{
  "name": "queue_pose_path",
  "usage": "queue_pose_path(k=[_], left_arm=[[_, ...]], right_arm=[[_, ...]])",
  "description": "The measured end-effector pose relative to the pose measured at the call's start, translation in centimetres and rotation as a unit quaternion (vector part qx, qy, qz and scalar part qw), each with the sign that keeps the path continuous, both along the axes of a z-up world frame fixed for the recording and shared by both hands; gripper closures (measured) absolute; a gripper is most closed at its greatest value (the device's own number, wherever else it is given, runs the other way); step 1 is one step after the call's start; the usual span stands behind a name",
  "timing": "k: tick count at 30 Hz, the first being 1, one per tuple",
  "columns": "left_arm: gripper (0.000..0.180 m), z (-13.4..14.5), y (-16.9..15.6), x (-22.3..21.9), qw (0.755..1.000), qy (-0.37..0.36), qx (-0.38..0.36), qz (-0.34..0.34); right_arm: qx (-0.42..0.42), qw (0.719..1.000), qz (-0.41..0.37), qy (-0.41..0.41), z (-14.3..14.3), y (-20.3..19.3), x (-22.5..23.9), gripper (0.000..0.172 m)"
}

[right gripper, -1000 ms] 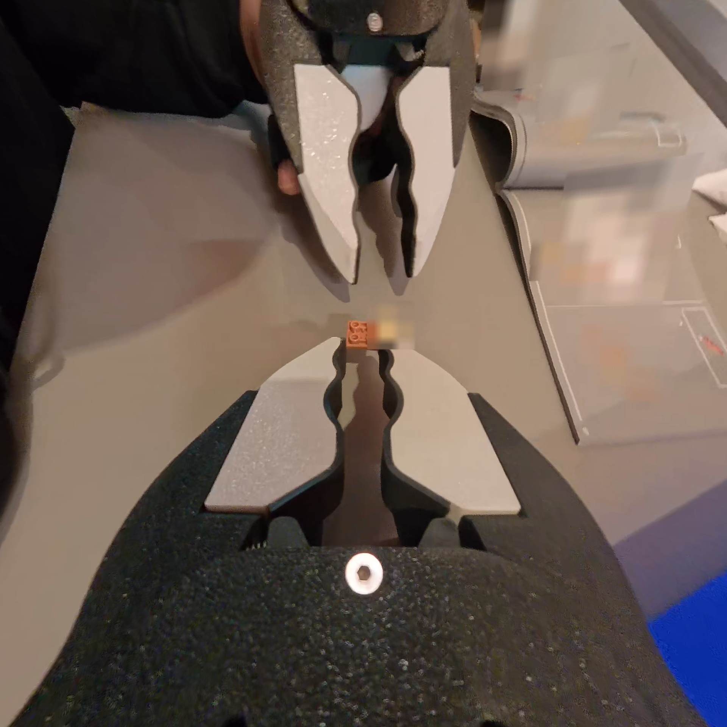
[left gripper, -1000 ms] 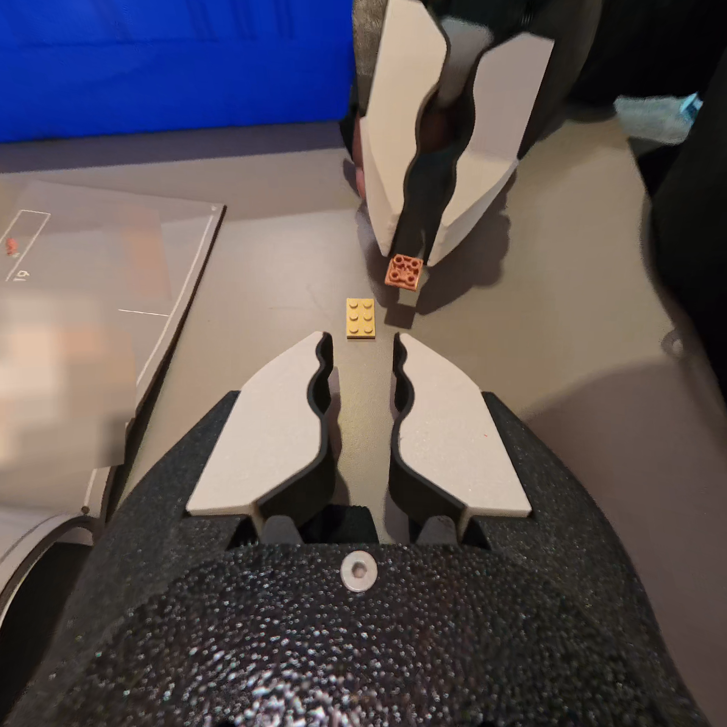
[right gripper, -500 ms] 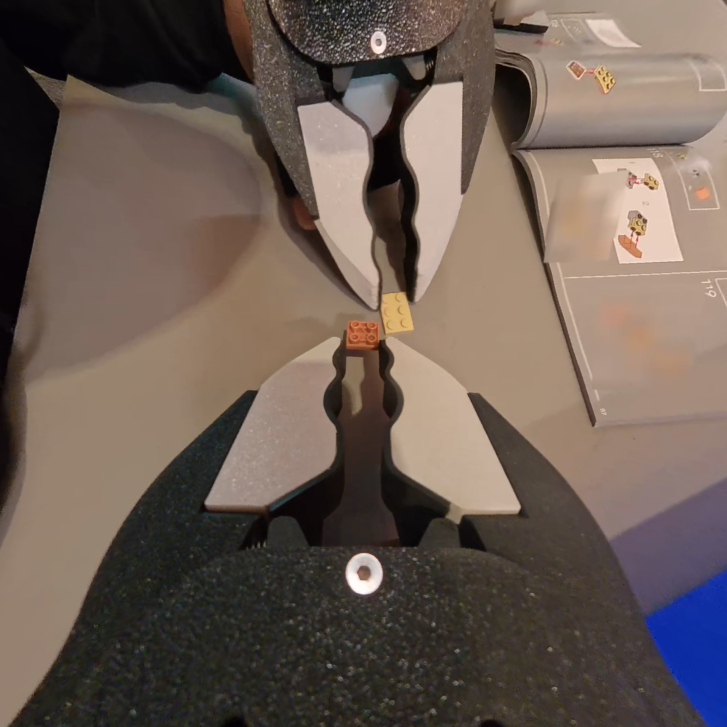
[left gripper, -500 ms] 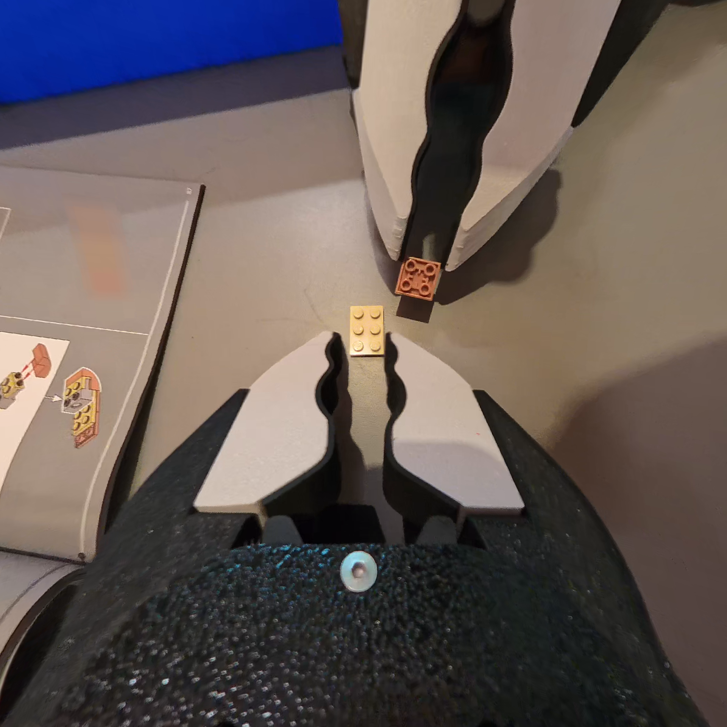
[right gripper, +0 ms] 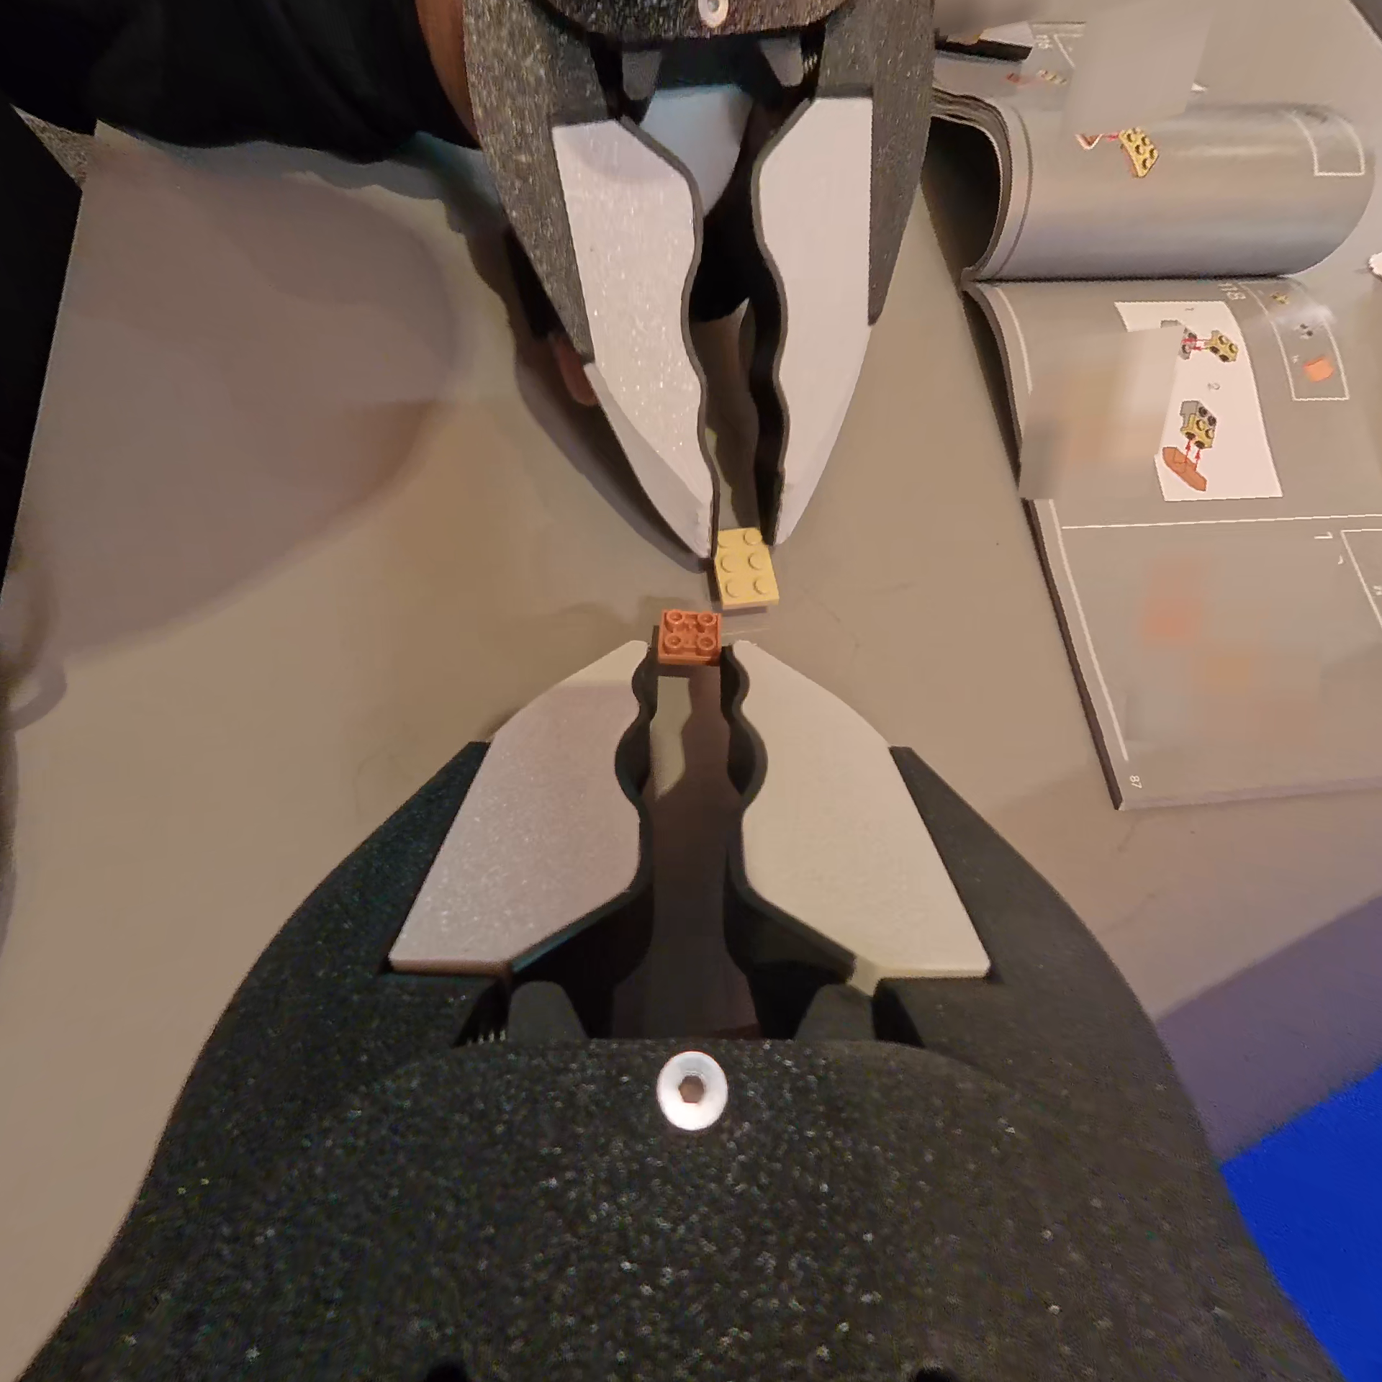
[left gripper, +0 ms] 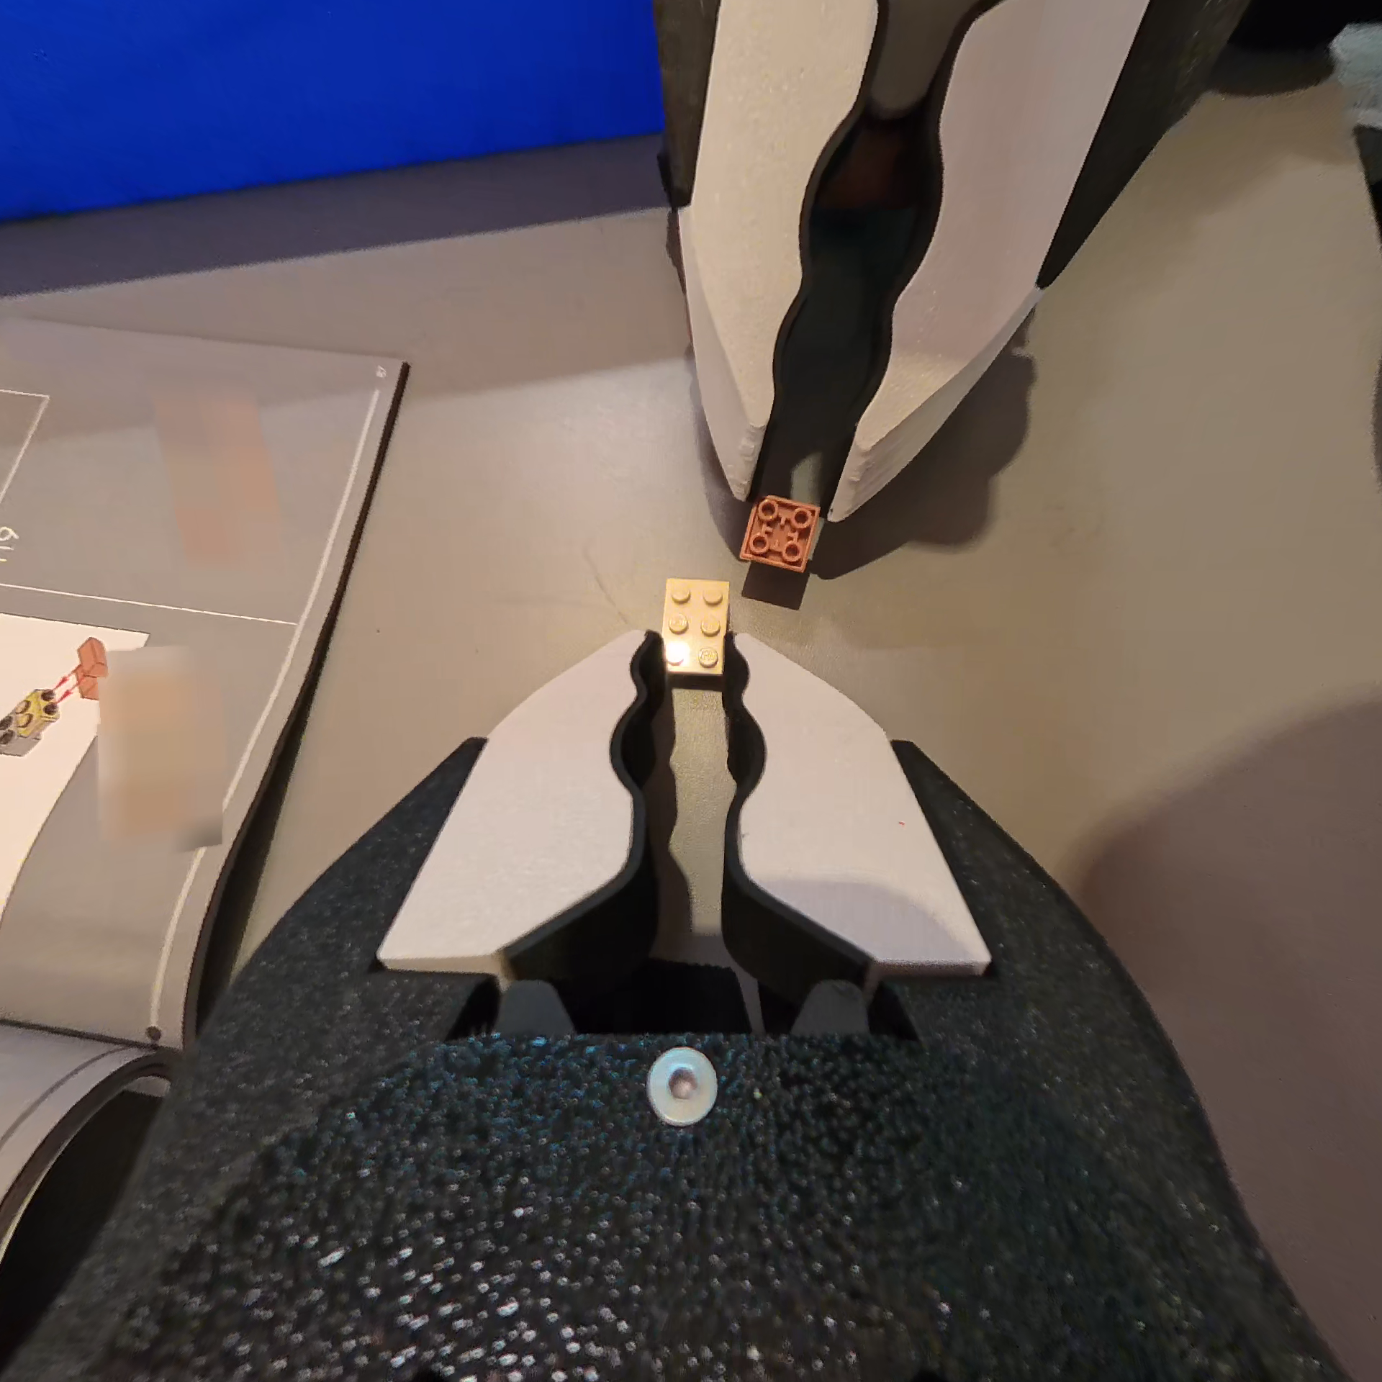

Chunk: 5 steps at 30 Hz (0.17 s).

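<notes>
Grey table (left gripper: 1122, 523), instruction booklet (left gripper: 187, 523) at L side. Grippers face each other, tips near. L gripper (left gripper: 694, 650) clamps tan 2x3 plate (left gripper: 696, 628) by its long sides; long axis runs fwd along fingers. R gripper (right gripper: 689, 652) clamps brown 2x2 piece (right gripper: 689, 636), lifted, just beside plate's far end, not touching.

Tan studded plate (left gripper: 695, 632), orange-brown brick (left gripper: 778, 537), grey table (left gripper: 523, 486), blue backdrop (left gripper: 299, 90).
</notes>
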State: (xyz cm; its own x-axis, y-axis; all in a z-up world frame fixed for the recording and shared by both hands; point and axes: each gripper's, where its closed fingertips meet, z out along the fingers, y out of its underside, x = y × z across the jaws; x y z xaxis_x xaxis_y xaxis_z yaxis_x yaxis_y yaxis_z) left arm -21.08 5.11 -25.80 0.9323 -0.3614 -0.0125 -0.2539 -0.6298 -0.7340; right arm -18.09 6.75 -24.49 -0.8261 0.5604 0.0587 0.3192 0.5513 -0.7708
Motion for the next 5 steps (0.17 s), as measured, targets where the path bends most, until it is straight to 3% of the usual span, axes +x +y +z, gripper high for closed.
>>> queue_pose_path(k=[5], left_arm=[[0.166, 0.91, -0.18, 0.1, 0.999, -0.031, 0.024, -0.006]], right_arm=[[-0.003, 1.0, -0.002, 0.004, 0.09, -0.01, -0.12, 0.156]])
